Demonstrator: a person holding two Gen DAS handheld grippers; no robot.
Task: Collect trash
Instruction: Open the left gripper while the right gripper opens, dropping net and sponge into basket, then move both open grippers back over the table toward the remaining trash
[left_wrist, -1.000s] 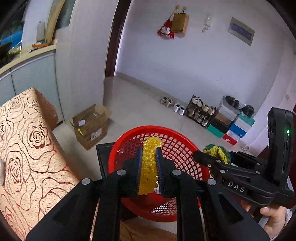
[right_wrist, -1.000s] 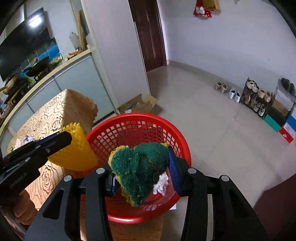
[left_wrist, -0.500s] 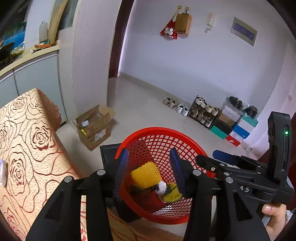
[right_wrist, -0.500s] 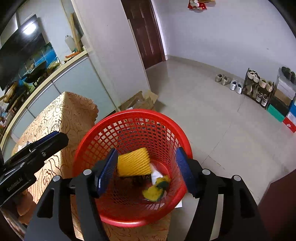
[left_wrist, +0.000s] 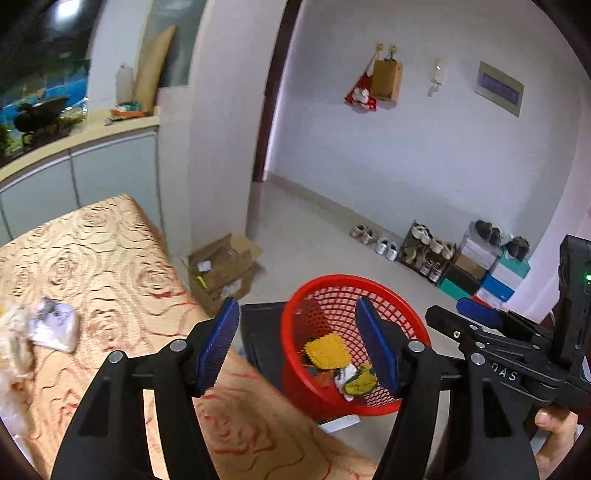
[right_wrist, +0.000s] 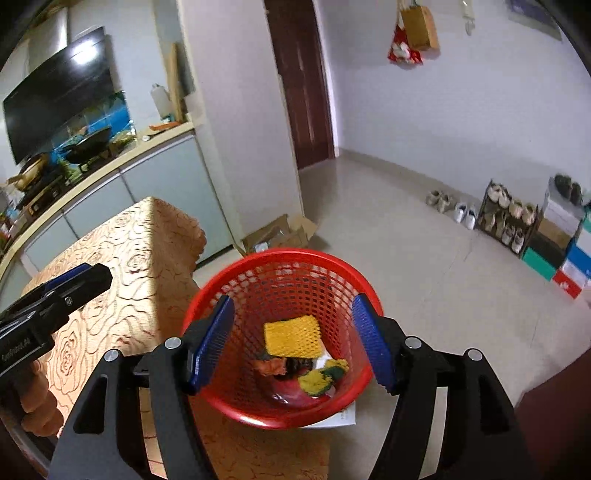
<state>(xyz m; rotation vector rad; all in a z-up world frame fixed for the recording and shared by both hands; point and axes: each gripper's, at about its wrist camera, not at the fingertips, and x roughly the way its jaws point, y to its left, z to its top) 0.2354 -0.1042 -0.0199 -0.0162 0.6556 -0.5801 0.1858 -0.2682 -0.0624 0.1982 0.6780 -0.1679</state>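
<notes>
A red mesh basket (left_wrist: 413, 325) (right_wrist: 258, 415) stands beside the table's corner. In it lie a yellow foam net (left_wrist: 327, 349) (right_wrist: 291, 334), a green and yellow scouring sponge (left_wrist: 360, 382) (right_wrist: 323, 374) and white paper. My left gripper (left_wrist: 297, 349) is open and empty above the table edge, left of the basket. My right gripper (right_wrist: 293, 341) is open and empty above the basket. Crumpled plastic and paper trash (left_wrist: 51, 326) lies on the table at the left.
The table wears a gold cloth with red roses (left_wrist: 110, 266) (right_wrist: 122, 258). An open cardboard box (left_wrist: 221, 271) sits on the floor by the white pillar. Shoes and a shoe rack (left_wrist: 428, 251) line the far wall. A dark stool (left_wrist: 264, 328) stands beside the basket.
Both grippers opened and dropped the yellow net and the green sponge into the basket. Both then rose and pulled back; the left view swung left over the table.
</notes>
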